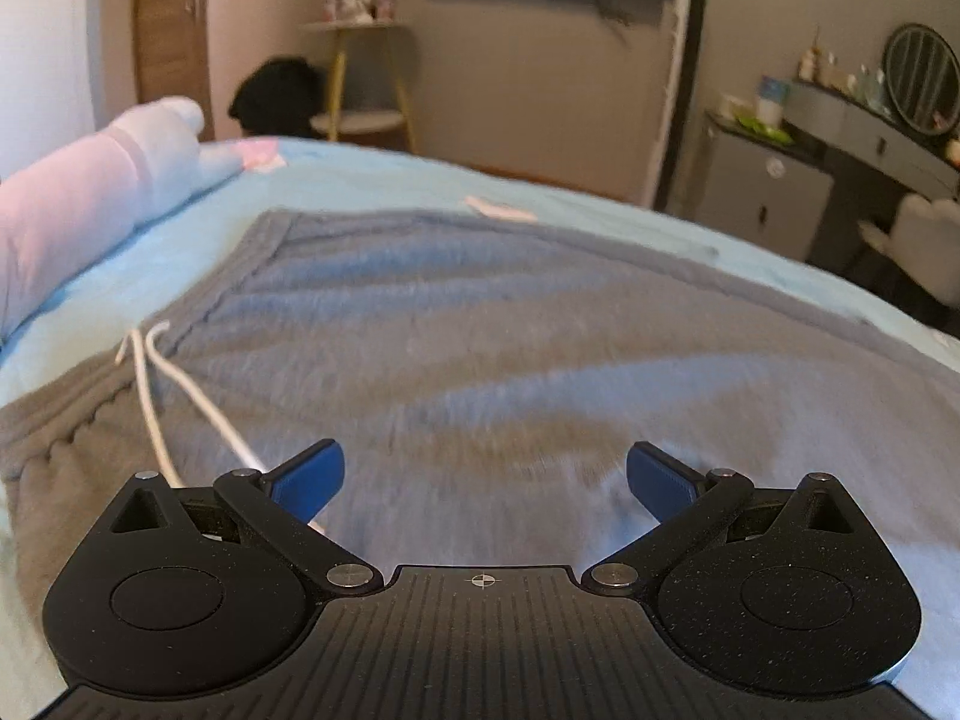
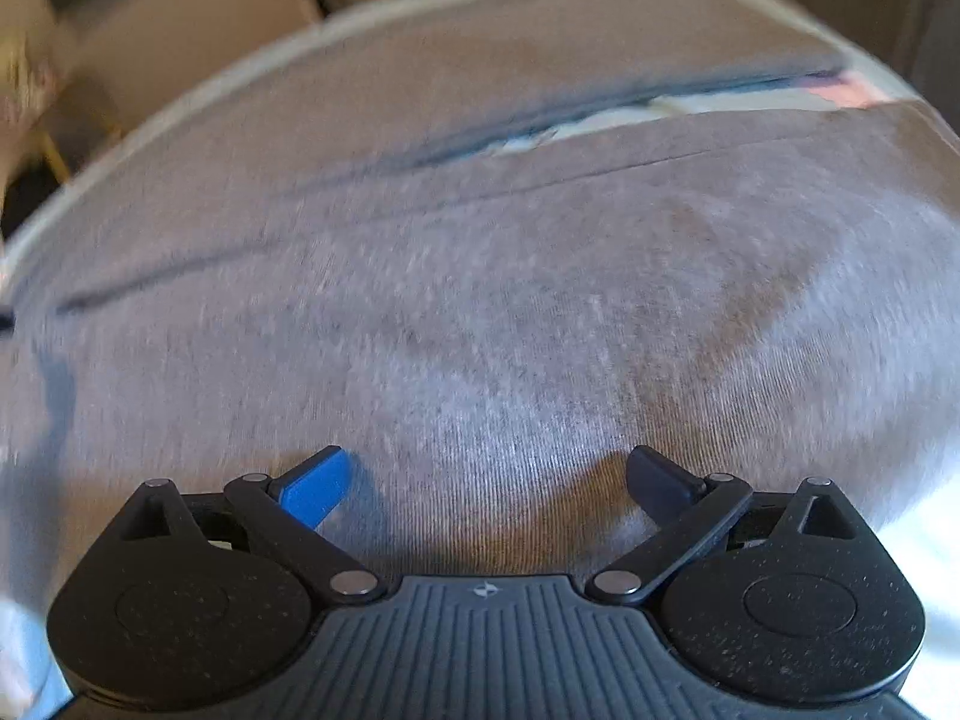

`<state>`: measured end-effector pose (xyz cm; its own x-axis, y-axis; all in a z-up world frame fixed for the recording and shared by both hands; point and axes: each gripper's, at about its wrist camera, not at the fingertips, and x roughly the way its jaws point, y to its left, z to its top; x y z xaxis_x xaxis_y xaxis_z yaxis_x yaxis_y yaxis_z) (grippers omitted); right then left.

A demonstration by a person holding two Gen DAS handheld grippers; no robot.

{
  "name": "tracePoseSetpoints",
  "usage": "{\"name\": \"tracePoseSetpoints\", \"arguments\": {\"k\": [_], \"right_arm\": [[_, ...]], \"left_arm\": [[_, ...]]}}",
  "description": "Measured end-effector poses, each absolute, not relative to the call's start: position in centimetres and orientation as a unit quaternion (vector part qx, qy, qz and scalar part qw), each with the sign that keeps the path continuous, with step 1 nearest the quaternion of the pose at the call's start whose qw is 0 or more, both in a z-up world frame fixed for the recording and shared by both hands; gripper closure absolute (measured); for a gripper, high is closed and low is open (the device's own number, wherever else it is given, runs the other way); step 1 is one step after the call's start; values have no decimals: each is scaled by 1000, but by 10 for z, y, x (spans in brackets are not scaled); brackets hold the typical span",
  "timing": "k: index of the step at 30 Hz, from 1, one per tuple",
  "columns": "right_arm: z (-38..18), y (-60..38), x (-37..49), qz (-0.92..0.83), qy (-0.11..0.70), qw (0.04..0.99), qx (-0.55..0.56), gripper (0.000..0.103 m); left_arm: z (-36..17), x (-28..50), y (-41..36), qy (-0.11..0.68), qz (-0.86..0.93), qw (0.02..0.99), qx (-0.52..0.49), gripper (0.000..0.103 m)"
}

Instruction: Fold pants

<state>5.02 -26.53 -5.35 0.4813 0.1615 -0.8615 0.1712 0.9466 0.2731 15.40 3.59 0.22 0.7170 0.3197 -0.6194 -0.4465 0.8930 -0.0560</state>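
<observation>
Grey sweatpants [image 1: 456, 324] lie spread on a light blue bed sheet [image 1: 372, 180]. Their white drawstring [image 1: 180, 396] trails from the gathered waistband at the left down toward my left gripper's left finger. My left gripper [image 1: 485, 477] hovers low over the upper part of the pants, open, with nothing between its blue pads. In the right wrist view the grey pants [image 2: 480, 300] fill the frame, with a dark gap between the two legs running across the top. My right gripper [image 2: 487, 480] is open just above the fabric and holds nothing.
A pale pink and blue rolled blanket [image 1: 90, 192] lies at the bed's left side. Beyond the bed stand a small round shelf table [image 1: 366, 78], a grey cabinet [image 1: 762, 192] and a dresser with a round mirror [image 1: 921, 78]. Cardboard boxes [image 2: 198, 18] stand past the bed edge in the right wrist view.
</observation>
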Motion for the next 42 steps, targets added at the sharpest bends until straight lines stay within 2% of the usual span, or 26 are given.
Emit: {"name": "tracePoseSetpoints", "arguments": {"k": [1,4,7,12,15,18,20,21,24,32,37,42], "right_arm": [[-42,-272,60,4,509,842,177,4],[0,-305,104,-13,440,868,228,4],[23,-334,180,-57,388,886,248,4],[10,-365,313,-106,379,858,330,4],[1,-364,362,-161,376,858,310,7],[-18,-363,391,-206,379,849,305,21],[-32,-366,398,-225,379,844,305,44],[-35,-372,405,-234,377,842,307,46],[-40,-372,409,-253,368,844,297,48],[-41,-374,389,-264,368,849,272,100],[-16,-368,319,-225,309,883,272,101],[-7,-367,163,-187,235,898,322,101]], "left_arm": [[-1,154,39,302,213,925,-92,0],[-14,153,50,277,241,927,-75,0],[-17,151,65,247,257,928,-109,0],[-36,144,78,194,267,930,-160,0],[-49,154,83,240,276,915,-167,0],[-54,159,83,255,279,912,-161,0],[-55,160,80,257,280,913,-151,0],[-55,160,80,258,281,912,-149,0],[-57,161,79,257,282,912,-150,0],[-58,162,80,263,283,910,-150,0],[-58,161,87,259,276,910,-167,0],[-58,163,87,265,276,910,-162,0]]}}
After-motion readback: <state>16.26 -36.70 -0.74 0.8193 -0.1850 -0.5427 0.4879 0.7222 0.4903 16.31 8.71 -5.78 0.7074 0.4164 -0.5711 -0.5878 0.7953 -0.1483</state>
